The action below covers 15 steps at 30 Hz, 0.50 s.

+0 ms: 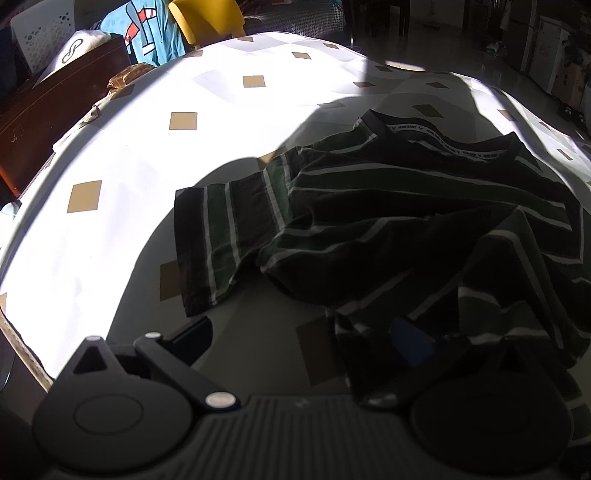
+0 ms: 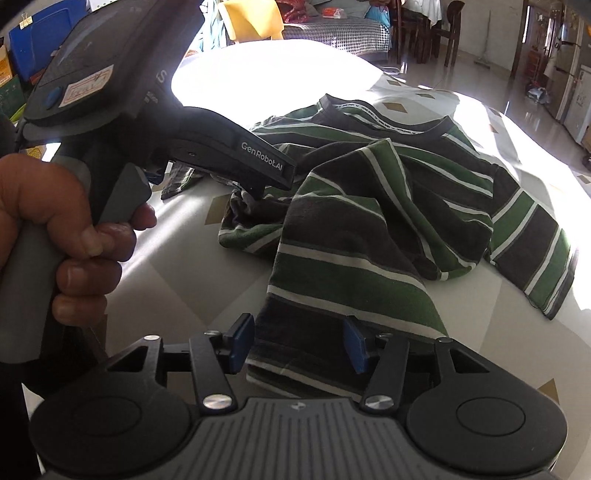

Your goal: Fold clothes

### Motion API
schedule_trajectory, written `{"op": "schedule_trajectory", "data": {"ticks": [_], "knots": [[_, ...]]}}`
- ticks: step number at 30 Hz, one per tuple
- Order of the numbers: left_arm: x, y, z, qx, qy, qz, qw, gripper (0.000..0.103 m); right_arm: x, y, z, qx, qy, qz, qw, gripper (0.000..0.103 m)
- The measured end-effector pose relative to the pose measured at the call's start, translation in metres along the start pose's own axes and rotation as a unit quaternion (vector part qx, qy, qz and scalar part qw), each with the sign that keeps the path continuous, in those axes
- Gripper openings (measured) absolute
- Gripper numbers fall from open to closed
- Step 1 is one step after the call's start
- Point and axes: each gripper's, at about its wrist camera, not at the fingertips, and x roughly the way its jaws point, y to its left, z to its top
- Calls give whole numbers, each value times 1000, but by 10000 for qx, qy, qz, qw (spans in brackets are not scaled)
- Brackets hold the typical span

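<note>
A green, charcoal and white striped T-shirt lies crumpled on a table covered with a white cloth patterned with tan diamonds, part of it in bright sun and part in shadow. The shirt's dark neckband, with a white printed tape inside it, faces the far side of the table, and one short sleeve spreads flat toward the left in the left wrist view. The right gripper sits low over the near hem of the shirt; its two blue pads stand apart with a fold of striped fabric lying between them, and neither pad visibly presses on the cloth. The left gripper is seen from its own camera in deep shadow: its left finger is swung out wide and bare over the tablecloth, while a blue pad on the other side is draped in shirt fabric, so the jaws look spread. In the right wrist view a hand grips the grey handle of the left gripper, whose black nose reaches down to the bunched edge of the shirt. A yellow chair stands beyond the far table edge.
</note>
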Motion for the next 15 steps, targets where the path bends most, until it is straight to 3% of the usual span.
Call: {"op": "schedule_trajectory", "data": {"ticks": [4, 11, 13, 15], "knots": [[1, 3, 1, -18, -8, -9, 10000, 103, 4, 5, -2, -121, 68, 52, 9999, 55], [1, 3, 0, -4, -15, -28, 10000, 103, 10, 15, -11, -591, -27, -228, 9980, 57], [1, 3, -1, 1, -18, -33, 10000, 103, 9, 12, -10, -516, -52, -322, 9981, 45], [1, 4, -1, 20, -32, -12, 10000, 103, 8, 6, -7, -353, -61, -421, 9985, 22]]}}
